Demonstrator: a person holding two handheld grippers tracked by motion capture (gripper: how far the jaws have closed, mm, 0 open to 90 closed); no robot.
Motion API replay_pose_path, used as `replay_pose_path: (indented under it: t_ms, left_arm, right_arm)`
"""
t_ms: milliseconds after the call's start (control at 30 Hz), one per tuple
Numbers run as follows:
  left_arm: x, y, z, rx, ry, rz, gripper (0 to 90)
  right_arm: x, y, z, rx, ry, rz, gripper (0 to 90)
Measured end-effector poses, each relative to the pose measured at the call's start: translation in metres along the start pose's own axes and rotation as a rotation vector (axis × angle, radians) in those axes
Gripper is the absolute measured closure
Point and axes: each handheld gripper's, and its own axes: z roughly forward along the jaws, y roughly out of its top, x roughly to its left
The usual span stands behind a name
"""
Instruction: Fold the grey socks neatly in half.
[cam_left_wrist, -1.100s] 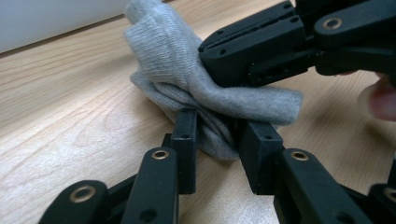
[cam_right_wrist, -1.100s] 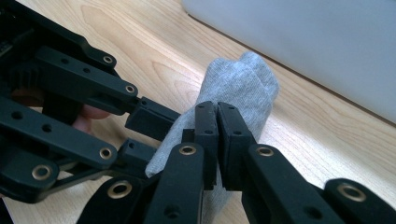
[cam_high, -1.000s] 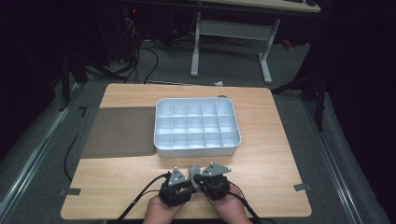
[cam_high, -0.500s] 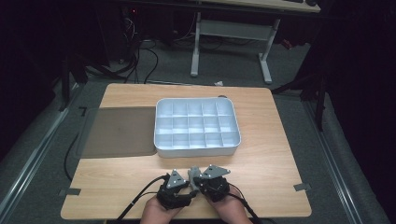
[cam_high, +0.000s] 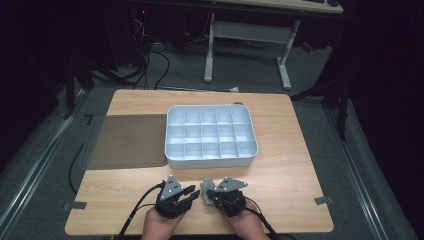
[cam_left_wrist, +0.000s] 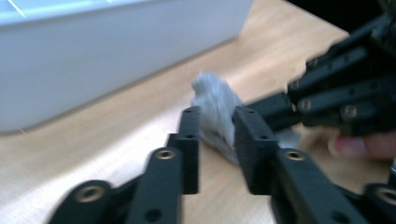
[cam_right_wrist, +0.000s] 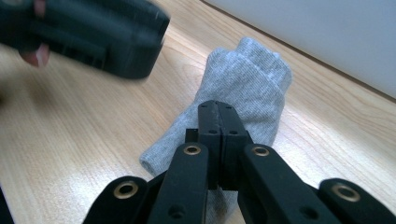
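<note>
The sock (cam_high: 206, 189), a small grey knit piece folded over on itself, sits at the near edge of the table (cam_high: 290, 165), between the two grippers and well short of the white tray (cam_high: 172, 142).

In the high view the left gripper (cam_high: 192, 191) and the right gripper (cam_high: 209, 195) face each other, close together, with the sock's pale bundle in the gap.

In the left gripper view the sock (cam_left_wrist: 215, 112) stands between the two black jaws, which reach about halfway up it; its rounded top rises above their tips. The jaws have just been closing with the sock between them. The right-hand pad (cam_left_wrist: 252, 140) lies against the cloth and the other sits at its edge, but the blur keeps me from telling whether they press. The right gripper (cam_left_wrist: 280, 109) enters from the right, and its tip meets the far side of the sock.

In the right gripper view the jaws are clenched together, pads meeting, and appear to pinch a fold of the sock (cam_right_wrist: 247, 79). The cloth spreads out beyond and beneath the tips, its thick cuffed end pointing toward the tray wall (cam_right_wrist: 327, 37). The left gripper (cam_right_wrist: 93, 32) hangs blurred at the upper left.

A dark mat (cam_high: 127, 142) lies to the tray's left.
</note>
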Motion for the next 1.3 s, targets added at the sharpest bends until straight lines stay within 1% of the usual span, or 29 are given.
replay_pose_path:
  t_ms: [33, 67, 100, 133, 233, 267, 400, 467, 567, 633, 833, 1000, 1033, 1067, 1167, 1233, 1300]
  left_arm:
    - [-0.003, 0.002, -0.001, -0.017, 0.003, 0.017, 79.4]
    - [-0.003, 0.002, -0.001, -0.017, 0.003, 0.017, 79.5]
    - [-0.006, 0.003, 0.0, -0.022, -0.006, 0.028, 79.6]
    - [-0.006, 0.003, 0.0, -0.022, -0.006, 0.028, 79.6]
    - [-0.007, 0.002, 0.003, -0.013, -0.008, 0.038, 79.5]
    - [-0.006, 0.001, 0.004, -0.011, -0.003, 0.043, 80.1]
    - [-0.004, -0.002, 0.004, -0.008, 0.006, 0.048, 82.7]
    - [-0.003, -0.004, 0.007, 0.003, 0.014, 0.042, 82.9]
    - [0.001, -0.007, 0.011, 0.029, 0.032, 0.035, 84.6]
    - [0.006, -0.01, 0.014, 0.049, 0.036, 0.029, 86.5]
    - [0.009, -0.013, 0.016, 0.06, 0.043, 0.015, 90.0]
    - [0.006, -0.014, 0.016, 0.056, 0.051, 0.025, 90.0]
    - [0.005, -0.014, 0.016, 0.056, 0.056, 0.026, 90.0]
    - [0.005, -0.014, 0.016, 0.056, 0.056, 0.026, 90.0]
    - [0.006, -0.015, 0.016, 0.053, 0.06, 0.021, 90.0]
    - [0.007, -0.015, 0.017, 0.056, 0.064, 0.023, 90.0]
    - [0.007, -0.015, 0.017, 0.059, 0.062, 0.026, 89.9]
  right_arm:
    - [0.002, 0.0, 0.001, 0.001, 0.014, -0.003, 90.0]
    - [0.002, 0.0, 0.001, 0.001, 0.014, -0.003, 90.0]
    - [0.007, 0.001, 0.002, 0.0, 0.028, -0.019, 90.0]
    - [0.007, 0.001, 0.002, 0.0, 0.028, -0.019, 90.0]
    - [0.014, 0.002, 0.004, -0.005, 0.049, -0.033, 90.0]
    - [0.019, 0.002, 0.006, -0.012, 0.059, -0.043, 90.0]
    - [0.024, 0.002, 0.007, -0.017, 0.067, -0.046, 90.0]
    - [0.026, 0.001, 0.008, -0.026, 0.074, -0.053, 90.0]
    - [0.029, 0.001, 0.009, -0.026, 0.075, -0.061, 90.0]
    - [0.029, 0.001, 0.008, -0.026, 0.074, -0.065, 90.0]
    - [0.028, 0.0, 0.007, -0.038, 0.076, -0.072, 90.0]
    - [0.027, 0.0, 0.001, -0.024, 0.062, -0.069, 90.0]
    - [0.026, 0.0, -0.001, -0.025, 0.058, -0.08, 90.0]
    - [0.027, 0.0, -0.003, -0.028, 0.056, -0.076, 90.0]
    - [0.03, -0.001, -0.009, -0.045, 0.044, -0.084, 90.0]
    - [0.034, -0.004, -0.014, -0.057, 0.053, -0.095, 90.0]
    - [0.038, -0.007, -0.014, -0.039, 0.049, -0.106, 90.0]
